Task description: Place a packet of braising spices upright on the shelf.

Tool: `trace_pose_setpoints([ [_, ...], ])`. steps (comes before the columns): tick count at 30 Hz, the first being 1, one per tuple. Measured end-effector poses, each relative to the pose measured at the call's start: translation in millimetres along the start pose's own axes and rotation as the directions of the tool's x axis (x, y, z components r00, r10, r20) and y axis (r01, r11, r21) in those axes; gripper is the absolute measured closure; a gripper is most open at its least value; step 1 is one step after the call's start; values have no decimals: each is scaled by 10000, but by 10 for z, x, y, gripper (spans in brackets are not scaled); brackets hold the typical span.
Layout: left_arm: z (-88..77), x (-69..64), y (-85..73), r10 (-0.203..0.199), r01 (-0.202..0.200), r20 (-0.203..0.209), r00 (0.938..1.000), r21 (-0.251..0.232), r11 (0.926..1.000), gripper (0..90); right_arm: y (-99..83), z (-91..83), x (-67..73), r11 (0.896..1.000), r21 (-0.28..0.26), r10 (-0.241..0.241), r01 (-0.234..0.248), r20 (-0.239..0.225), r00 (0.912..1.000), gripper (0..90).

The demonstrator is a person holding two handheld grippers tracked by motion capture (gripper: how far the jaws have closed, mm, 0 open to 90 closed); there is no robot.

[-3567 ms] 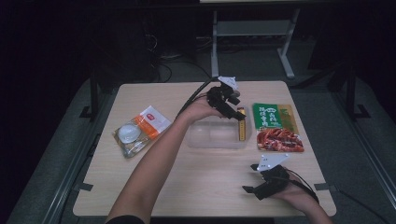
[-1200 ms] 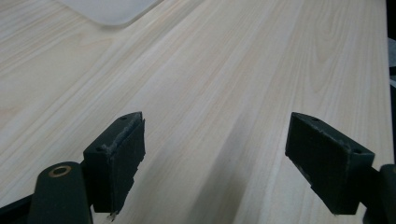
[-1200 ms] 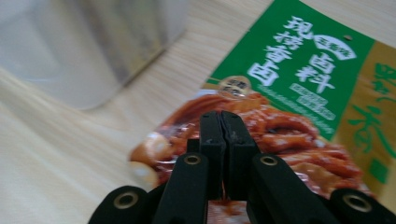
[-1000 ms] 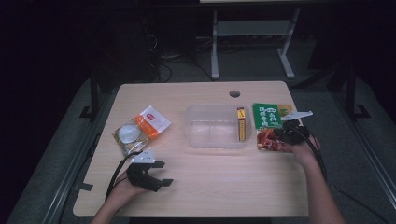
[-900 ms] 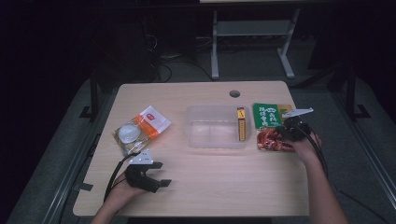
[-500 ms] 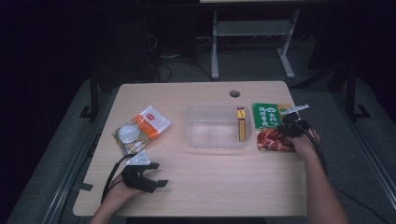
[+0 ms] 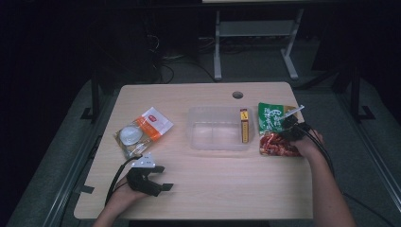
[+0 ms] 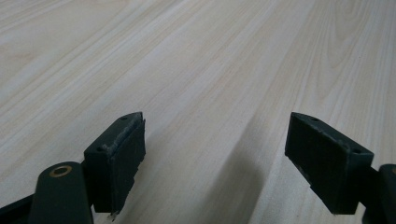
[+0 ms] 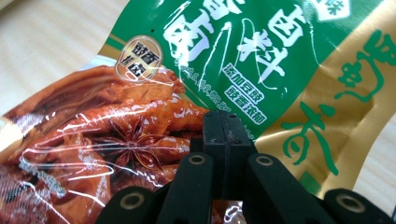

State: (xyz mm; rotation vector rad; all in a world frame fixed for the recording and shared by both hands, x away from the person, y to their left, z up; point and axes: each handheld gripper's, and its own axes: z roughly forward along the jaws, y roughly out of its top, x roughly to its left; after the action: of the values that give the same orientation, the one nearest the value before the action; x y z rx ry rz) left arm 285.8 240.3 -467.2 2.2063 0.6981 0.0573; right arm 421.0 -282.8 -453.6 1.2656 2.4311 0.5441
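At right table edge, right gripper (image 7: 289, 126) sits on the green-red snack pouch (image 7: 275, 130), jaws pressed fully together w/ nothing between, pouch just beside clear tray (image 7: 219, 144). Left gripper (image 7: 158, 182) rests near front edge on bare table (image 7: 227, 189), jaws wide apart, holding nothing, much free wood around.

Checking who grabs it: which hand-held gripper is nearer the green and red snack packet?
Right hand-held gripper, jaws shut over the snack packet; the left hand-held gripper rests far across the table.
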Motion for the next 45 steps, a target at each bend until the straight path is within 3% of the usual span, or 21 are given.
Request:
trace_pose_setpoints([
  [12,45,-15,28,113,-118,319,9994,161,9998,197,-213,-176,310,9967,70,-808,808,-69,9967,900],
  [24,98,-8,155,495,-491,615,9969,-70,9988,197,-466,-386,646,9938,-81,-1115,1112,-899,9897,900],
  [30,137,-16,239,700,-693,769,9946,-105,9975,197,-530,-452,778,9885,-277,-1500,1484,-702,9862,900],
  [32,154,-19,256,765,-762,805,9938,-74,9971,197,-553,-481,741,9907,-390,-1333,1306,-780,9880,900],
  [37,191,-28,268,862,-870,834,9928,63,9962,197,-647,-518,508,9969,-340,-705,706,33,9975,900],
  [40,185,-31,266,833,-837,786,9934,28,9965,197,-704,-473,430,9982,-302,-516,511,-181,9985,900],
  [45,179,-41,263,870,-878,735,9935,76,9961,197,-697,-478,478,9951,-29,-986,986,-445,9941,900],
])
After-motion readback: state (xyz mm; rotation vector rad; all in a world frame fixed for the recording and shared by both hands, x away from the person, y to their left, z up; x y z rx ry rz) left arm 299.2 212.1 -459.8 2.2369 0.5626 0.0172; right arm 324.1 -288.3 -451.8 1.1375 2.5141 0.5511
